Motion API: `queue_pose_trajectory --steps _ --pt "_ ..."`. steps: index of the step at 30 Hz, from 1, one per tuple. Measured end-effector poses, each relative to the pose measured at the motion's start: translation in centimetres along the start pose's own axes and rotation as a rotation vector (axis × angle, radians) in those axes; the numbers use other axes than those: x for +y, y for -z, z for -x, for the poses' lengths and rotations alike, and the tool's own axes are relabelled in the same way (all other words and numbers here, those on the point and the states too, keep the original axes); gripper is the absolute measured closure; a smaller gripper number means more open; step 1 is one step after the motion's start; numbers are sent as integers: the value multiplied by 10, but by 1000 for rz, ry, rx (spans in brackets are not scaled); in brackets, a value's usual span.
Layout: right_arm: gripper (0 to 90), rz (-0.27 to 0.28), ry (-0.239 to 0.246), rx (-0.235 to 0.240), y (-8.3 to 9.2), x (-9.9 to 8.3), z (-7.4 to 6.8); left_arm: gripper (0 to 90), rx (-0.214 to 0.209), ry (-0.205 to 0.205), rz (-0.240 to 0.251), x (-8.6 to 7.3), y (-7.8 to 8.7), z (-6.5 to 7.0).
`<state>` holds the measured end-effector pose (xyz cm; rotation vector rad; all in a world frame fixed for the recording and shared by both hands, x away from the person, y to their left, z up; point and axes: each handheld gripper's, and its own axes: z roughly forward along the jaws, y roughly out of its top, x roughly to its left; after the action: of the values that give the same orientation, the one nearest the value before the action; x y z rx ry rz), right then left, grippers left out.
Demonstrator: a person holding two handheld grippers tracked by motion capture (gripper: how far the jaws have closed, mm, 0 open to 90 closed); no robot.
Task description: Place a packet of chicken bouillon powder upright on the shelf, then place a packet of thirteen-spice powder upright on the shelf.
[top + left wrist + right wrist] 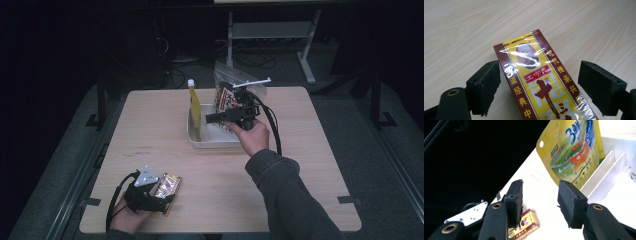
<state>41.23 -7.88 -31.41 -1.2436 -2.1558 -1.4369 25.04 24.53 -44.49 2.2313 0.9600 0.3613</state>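
Left tool (150,192) open, astride the red-and-yellow box (541,80), flat on the table (165,120) at seven o'clock. Right tool (212,118) released, empty, over the white bin (192,131) beside the yellow pouch (571,152). Risks: closing askew pushes the slick wrapped box away; a stray swing tips the pouch.

We are looking along the left gripper (539,87), whose black jaws are standing apart on either side of a cellophane-wrapped red and yellow box (541,82). The box is lying flat on the pale wooden table (461,32), touching neither jaw.
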Motion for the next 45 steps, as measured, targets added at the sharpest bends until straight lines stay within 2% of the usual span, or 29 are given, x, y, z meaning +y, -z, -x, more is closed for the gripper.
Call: queue_pose_trajectory --steps 4,14,25,35,45 --pt "539 -2 10 0 3 -4 -1 153 1 14 -10 0 -3 -1" --pt "518 -14 14 -4 3 -16 3 154 9 5 -44 0 -9 1" --pt "512 -23 -8 -6 3 -21 12 154 4 -1 -23 2 -6 2" --pt "510 -31 -8 -19 -2 -21 15 153 3 5 -1 3 -3 1" --pt "500 -42 -6 -27 -2 -25 17 150 7 8 -8 2 -1 1"
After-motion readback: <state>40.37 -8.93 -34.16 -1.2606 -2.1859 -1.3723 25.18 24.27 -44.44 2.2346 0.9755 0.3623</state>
